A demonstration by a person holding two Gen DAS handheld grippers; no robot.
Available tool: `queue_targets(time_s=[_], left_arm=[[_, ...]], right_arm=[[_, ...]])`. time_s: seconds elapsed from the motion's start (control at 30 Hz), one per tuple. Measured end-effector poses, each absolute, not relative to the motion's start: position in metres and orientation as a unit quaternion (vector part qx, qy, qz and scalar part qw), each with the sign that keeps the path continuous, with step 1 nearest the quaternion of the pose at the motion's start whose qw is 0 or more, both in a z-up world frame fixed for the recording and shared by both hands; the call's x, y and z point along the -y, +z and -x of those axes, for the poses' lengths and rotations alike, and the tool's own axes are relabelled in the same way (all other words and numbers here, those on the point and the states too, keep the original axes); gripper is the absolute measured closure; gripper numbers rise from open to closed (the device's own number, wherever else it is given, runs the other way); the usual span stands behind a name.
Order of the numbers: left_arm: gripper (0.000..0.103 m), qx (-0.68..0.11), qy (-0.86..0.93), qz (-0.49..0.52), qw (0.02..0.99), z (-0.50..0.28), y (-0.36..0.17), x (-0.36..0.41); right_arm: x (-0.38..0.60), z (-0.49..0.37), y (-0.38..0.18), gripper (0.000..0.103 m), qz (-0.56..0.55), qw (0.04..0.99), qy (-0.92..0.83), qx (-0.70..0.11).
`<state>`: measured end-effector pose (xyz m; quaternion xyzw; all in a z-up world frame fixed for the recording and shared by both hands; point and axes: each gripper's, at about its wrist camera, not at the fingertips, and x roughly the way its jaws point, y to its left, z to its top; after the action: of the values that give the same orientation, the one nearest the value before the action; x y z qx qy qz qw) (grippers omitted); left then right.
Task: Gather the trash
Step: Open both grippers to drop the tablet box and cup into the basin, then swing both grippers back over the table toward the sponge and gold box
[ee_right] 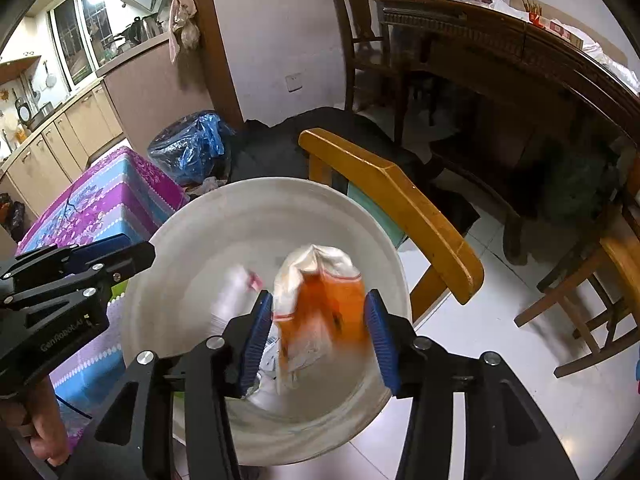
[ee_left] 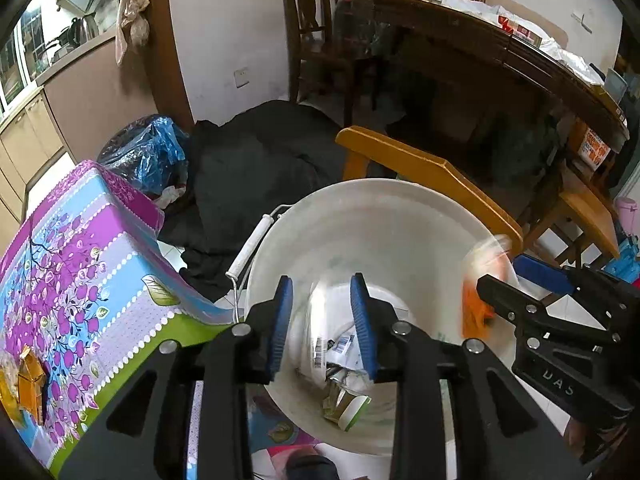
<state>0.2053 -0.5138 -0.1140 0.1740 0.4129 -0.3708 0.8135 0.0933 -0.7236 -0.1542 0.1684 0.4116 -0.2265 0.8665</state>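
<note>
Hovering over a white bucket (ee_left: 360, 216), both grippers point down into it. In the left wrist view, the left gripper (ee_left: 322, 320) has its blue pads apart, with a blurred clear plastic wrapper (ee_left: 320, 328) between them; whether the pads touch it I cannot tell. Below, at 6 o'clock on the bucket floor, lie a green-and-white carton (ee_left: 346, 404) and scraps of printed paper. The right gripper (ee_right: 318, 334) shows its jaws apart too, and a blurred orange-and-white bag (ee_right: 320, 300) sits between the pads, not clearly pressed by either. From the left camera that same bag appears at 3 o'clock by the bucket's rim. Just beside the bucket at 9 o'clock stands a purple-and-blue flowered table cover (ee_left: 72, 264). A yellow wooden chair (ee_right: 392, 208) stands just behind, at 1 o'clock. Farther off at 11 o'clock sits a blue plastic bag (ee_left: 148, 152), with a dark wooden table (ee_left: 500, 52) at 2 o'clock.
</note>
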Motion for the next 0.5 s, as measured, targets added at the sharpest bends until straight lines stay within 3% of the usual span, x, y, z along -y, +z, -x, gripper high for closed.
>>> queue_targets(time_s=[0.5], left_arm=[[0.075,-0.408,-0.371,-0.169,0.817,-0.197,-0.109,0.507]], right_arm=[[0.712,-0.081,-0.131,0.054,-0.158,0.878,-0.228,-0.39]])
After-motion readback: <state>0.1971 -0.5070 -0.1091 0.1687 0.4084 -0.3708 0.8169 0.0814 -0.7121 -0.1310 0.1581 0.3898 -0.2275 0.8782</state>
